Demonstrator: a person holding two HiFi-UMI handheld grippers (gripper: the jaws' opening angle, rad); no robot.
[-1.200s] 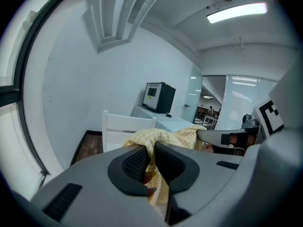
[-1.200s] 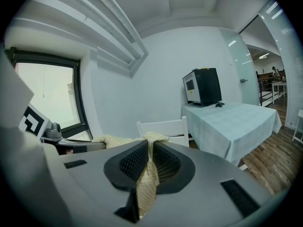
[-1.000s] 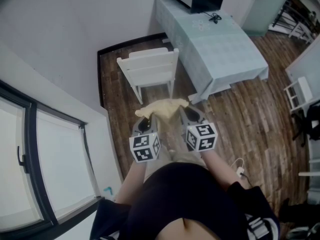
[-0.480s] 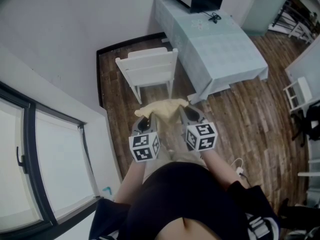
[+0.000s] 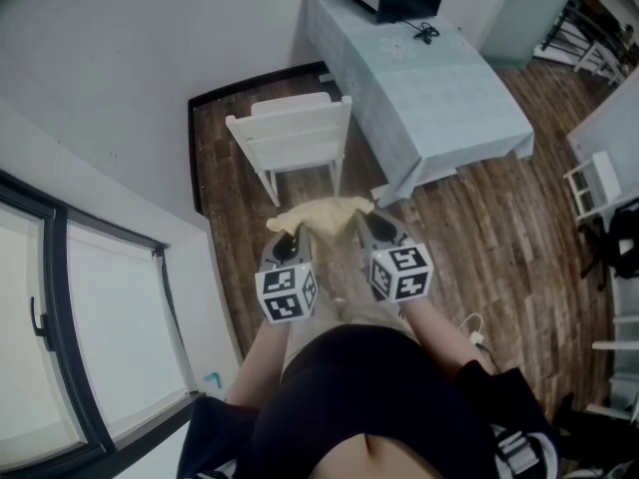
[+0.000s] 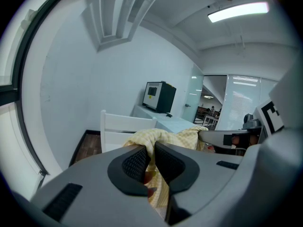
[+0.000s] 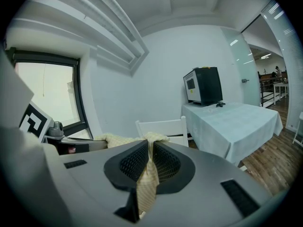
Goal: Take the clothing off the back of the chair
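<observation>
The likeliest trouble is a slip: each hand-held gripper pinches only a thin fold near the edge of the clothing (image 5: 324, 213), so a tug apart or a slackened squeeze could let one corner slide out, and the yellow fabric would swing from the other side and drop to the floor (image 5: 469, 238). The loose part hanging under the jaws could also catch on the chair (image 5: 293, 136) if carried back over it. The left hand-held gripper (image 6: 151, 151) has its jaws closed on a bunched fold, and the right hand-held gripper (image 7: 150, 151) is clamped on a strip that hangs down between its pads. The clothing spans from one to the other, held in the air in front of the person, clear of the chair, whose back looks bare; the tabletop (image 5: 439, 103) stands just beside the chair
</observation>
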